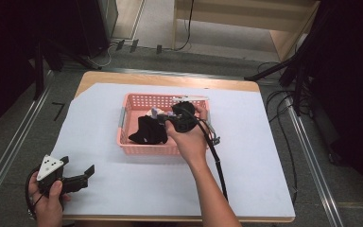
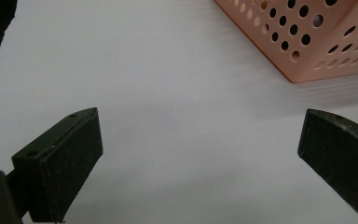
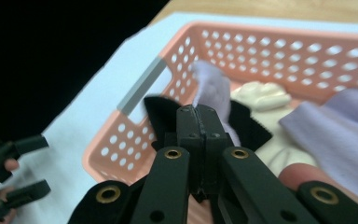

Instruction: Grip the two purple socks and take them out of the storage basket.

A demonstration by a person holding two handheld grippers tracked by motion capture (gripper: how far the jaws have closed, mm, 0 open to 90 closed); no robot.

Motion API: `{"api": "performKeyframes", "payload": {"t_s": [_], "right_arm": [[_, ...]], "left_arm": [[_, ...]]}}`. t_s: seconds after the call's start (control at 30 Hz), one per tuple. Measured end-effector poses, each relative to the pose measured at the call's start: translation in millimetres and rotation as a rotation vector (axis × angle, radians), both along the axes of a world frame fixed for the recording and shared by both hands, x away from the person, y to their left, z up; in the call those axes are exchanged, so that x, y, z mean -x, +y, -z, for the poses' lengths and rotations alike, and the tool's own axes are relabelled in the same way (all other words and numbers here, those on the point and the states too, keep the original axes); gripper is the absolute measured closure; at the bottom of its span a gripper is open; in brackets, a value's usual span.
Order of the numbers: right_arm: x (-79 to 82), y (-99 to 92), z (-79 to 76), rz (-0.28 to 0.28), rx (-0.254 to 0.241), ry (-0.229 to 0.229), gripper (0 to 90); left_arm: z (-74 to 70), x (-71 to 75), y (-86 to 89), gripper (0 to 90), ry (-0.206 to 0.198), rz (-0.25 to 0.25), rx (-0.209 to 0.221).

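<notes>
In the high view, a pink basket (image 1: 131, 146) is seen mid-tabletop (image 1: 246, 142), the right claw (image 1: 163, 124) held over it at a black cloth (image 1: 146, 132). The left claw (image 1: 78, 171) is held near the front left corner. In the left gripper view, its jaws are spread wide, empty, above the white sheet (image 2: 168, 84). In the right gripper view, the jaws are pressed together on the black cloth (image 3: 161, 112) inside the basket (image 3: 116, 140).

— Any writing, label, brand or number to read here?

— None. The pink basket (image 1: 137, 147) near the middle of the worktop (image 1: 246, 156) bears only round holes, and the cloths in it are too blurred to tell.

— And the grey plate (image 1: 50, 166) by the worktop's near left corner?

— Just a few dark dots, no letters.
</notes>
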State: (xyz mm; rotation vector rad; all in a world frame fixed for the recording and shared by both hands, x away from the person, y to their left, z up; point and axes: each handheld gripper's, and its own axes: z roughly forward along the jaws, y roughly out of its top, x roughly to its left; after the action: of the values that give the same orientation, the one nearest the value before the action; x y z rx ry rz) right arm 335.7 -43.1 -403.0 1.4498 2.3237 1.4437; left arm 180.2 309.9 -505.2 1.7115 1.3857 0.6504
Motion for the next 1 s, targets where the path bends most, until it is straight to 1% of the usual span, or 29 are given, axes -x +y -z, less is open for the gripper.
{"api": "performKeyframes", "payload": {"t_s": [0.03, 0.07, 0.1, 0.13, 0.17, 0.23, 0.3, 0.33, 0.37, 0.4, 0.47, 0.5, 0.53, 0.57, 0.6, 0.63, 0.7, 0.73, 0.77, 0.8, 0.9, 1.0], "right_arm": [[-5.2, 1.7, 7.9, 0.036, 0.039, 0.015, 90.0], [-8.8, 0.6, 12.6, 0.053, 0.043, 0.039, 90.0], [-8.8, 0.6, 12.6, 0.053, 0.043, 0.039, 90.0], [-15.3, -1.5, 22.9, 0.06, 0.039, 0.114, 90.0], [-16.3, -1.1, 26.6, 0.053, 0.042, 0.127, 90.0], [-15.5, 0.3, 28.2, 0.045, 0.039, 0.13, 90.0], [-12.8, 2.0, 26.2, 0.023, 0.008, 0.109, 90.0], [-11.6, 2.0, 23.0, 0.028, 0.001, 0.099, 90.0], [-10.6, 1.5, 18.5, 0.037, -0.009, 0.081, 90.0], [-9.7, 0.1, 12.2, 0.056, -0.027, 0.052, 90.0], [-9.1, -2.7, 4.6, 0.081, -0.023, 0.018, 90.0], [-8.5, -4.8, 0.4, 0.092, -0.032, 0.0, 90.0], [-8.5, -4.8, 0.4, 0.092, -0.032, 0.0, 90.0], [-7.6, -6.9, -4.1, 0.104, -0.044, -0.014, 90.0], [-7.0, -9.8, -8.7, 0.114, -0.05, -0.035, 90.0], [-4.8, -16.0, -18.8, 0.138, -0.078, -0.075, 90.0], [-2.2, -21.8, -29.6, 0.164, -0.096, -0.11, 90.0], [-2.2, -21.8, -29.6, 0.164, -0.096, -0.11, 90.0], [0.4, -24.7, -39.4, 0.169, -0.118, -0.142, 90.0], [0.4, -24.7, -39.4, 0.169, -0.118, -0.142, 90.0], [6.2, -22.1, -51.9, 0.15, -0.133, -0.169, 90.0], [11.6, -16.7, -60.4, 0.121, -0.157, -0.189, 90.0]], "left_arm": [[0.0, 0.0, 0.1, 0.5, -0.001, 0.001, 0.0], [0.0, 0.0, 0.3, 0.5, 0.001, 0.004, 0.002], [0.0, 0.0, 0.3, 0.5, 0.001, 0.004, 0.002], [0.1, -0.2, 0.4, 0.5, 0.001, 0.004, 0.003], [0.0, -0.3, 0.4, 0.5, 0.003, 0.005, 0.003], [0.1, -0.6, 0.2, 0.5, 0.005, 0.003, 0.003], [0.2, -0.6, 0.1, 0.5, 0.004, 0.004, 0.002], [0.3, -0.7, -0.1, 0.6, 0.003, 0.004, 0.002], [0.3, -0.7, -0.1, 0.5, 0.003, 0.004, 0.002], [0.3, -0.6, 0.0, 0.5, 0.002, 0.005, 0.001], [0.2, -0.4, 0.1, 0.5, 0.002, 0.006, 0.002], [0.1, -0.5, 0.3, 0.5, 0.004, 0.006, 0.002], [0.1, -0.5, 0.3, 0.5, 0.004, 0.006, 0.002], [0.2, -0.6, 0.1, 0.5, 0.002, 0.004, 0.003], [0.3, -0.6, 0.0, 0.5, 0.002, 0.004, 0.003], [0.3, -0.6, 0.0, 0.6, 0.002, 0.004, 0.002], [0.3, -0.7, -0.2, 0.5, 0.003, 0.004, -0.001], [0.3, -0.7, -0.2, 0.6, 0.003, 0.004, -0.001], [0.3, -0.7, -0.3, 0.5, 0.002, 0.003, -0.001], [0.3, -0.7, -0.3, 0.5, 0.002, 0.003, -0.001], [0.4, -0.8, -0.6, 0.6, -0.003, 0.0, -0.001], [0.3, -0.7, -0.5, 0.5, -0.002, 0.001, -0.001]]}}
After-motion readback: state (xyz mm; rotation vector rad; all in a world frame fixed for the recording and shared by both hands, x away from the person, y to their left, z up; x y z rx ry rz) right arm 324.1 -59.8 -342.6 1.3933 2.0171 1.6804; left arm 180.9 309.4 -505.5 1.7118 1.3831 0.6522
